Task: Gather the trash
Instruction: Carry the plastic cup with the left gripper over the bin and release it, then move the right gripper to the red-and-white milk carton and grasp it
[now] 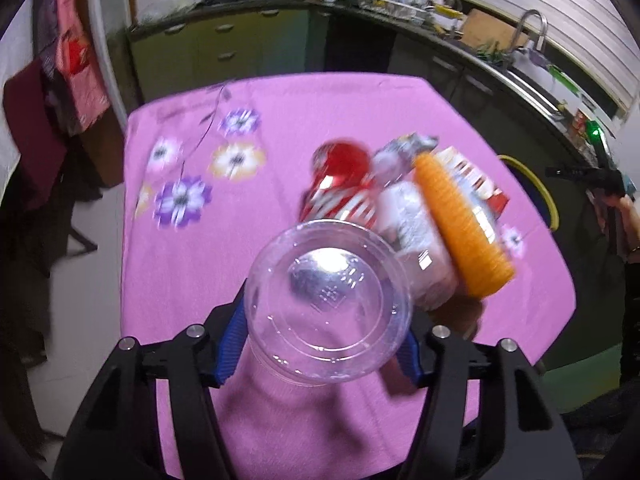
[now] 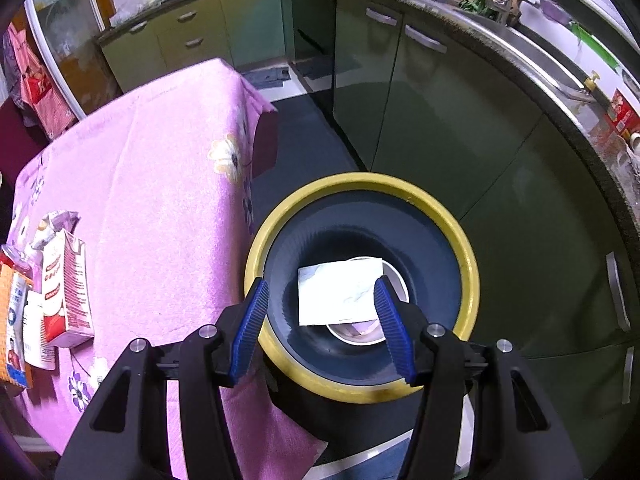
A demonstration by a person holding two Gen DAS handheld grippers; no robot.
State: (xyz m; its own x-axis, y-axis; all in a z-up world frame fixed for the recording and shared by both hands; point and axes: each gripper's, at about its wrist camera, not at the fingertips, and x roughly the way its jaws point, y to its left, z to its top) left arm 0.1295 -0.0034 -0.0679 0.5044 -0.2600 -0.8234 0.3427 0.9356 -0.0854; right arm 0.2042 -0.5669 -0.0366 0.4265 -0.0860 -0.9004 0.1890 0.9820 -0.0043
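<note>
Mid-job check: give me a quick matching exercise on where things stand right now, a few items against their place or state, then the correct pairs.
Things:
1. clear plastic cup
2. white paper
3. milk carton
4. right gripper

Place or state:
A. lying on the pink tablecloth
B. inside the yellow-rimmed bin
C. open and empty, above the bin
D. clamped between the left gripper's blue pads

Pairs: 1-D, 2-B, 3-A, 4-C
</note>
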